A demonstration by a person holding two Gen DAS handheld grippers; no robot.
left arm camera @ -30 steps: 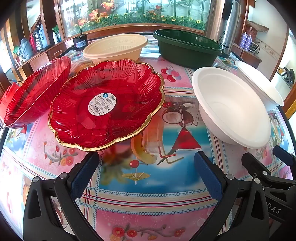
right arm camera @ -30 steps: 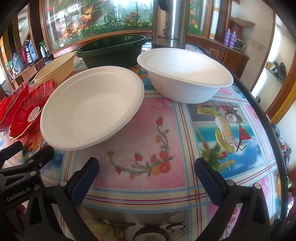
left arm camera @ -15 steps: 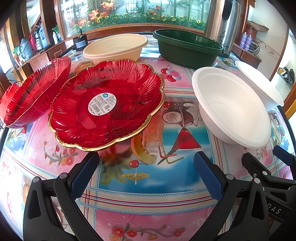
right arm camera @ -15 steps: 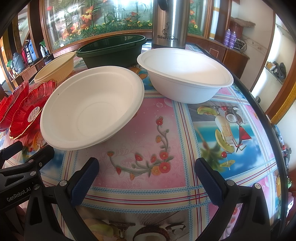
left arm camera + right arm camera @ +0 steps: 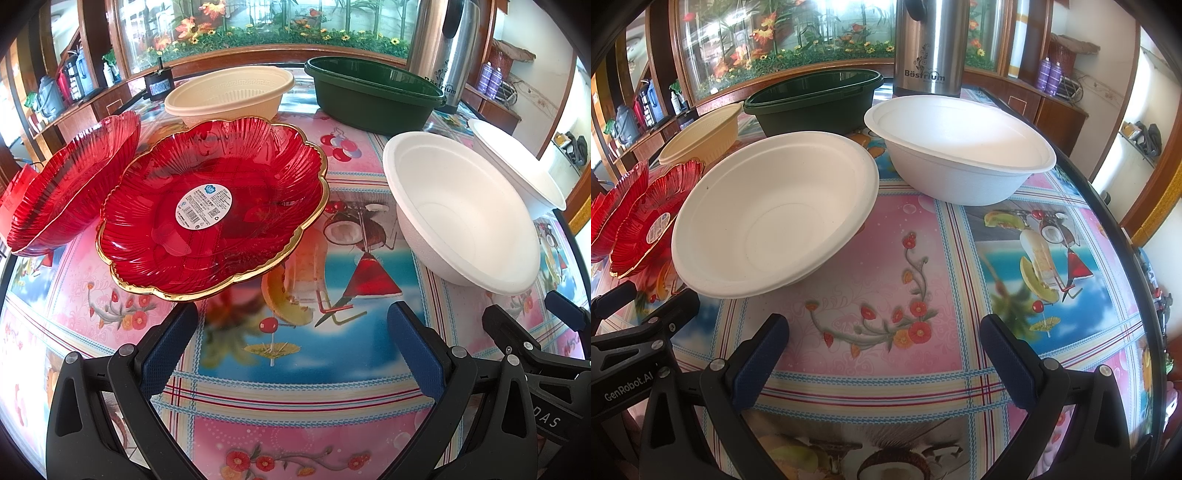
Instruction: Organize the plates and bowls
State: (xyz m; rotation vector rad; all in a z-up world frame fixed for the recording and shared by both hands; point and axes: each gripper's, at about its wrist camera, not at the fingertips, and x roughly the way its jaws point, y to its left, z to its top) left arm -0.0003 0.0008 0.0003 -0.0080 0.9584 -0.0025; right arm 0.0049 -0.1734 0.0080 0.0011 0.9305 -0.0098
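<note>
A red scalloped plate with a gold rim (image 5: 210, 214) lies just ahead of my left gripper (image 5: 291, 343), which is open and holds nothing. A second red plate (image 5: 70, 184) leans tilted at its left. An empty white bowl (image 5: 465, 210) sits to the right, also in the right wrist view (image 5: 772, 214), close ahead and left of my open right gripper (image 5: 884, 350). Behind it stands a second white bowl (image 5: 960, 147) with a flat top. A cream bowl (image 5: 229, 96) and a dark green tub (image 5: 373, 96) sit further back.
A tall steel thermos (image 5: 931, 44) stands at the back of the table. The table's patterned cloth (image 5: 886, 258) shows between the grippers and the bowls. The table's dark edge (image 5: 1115, 229) curves along the right. The other gripper (image 5: 535, 354) is at the lower right of the left view.
</note>
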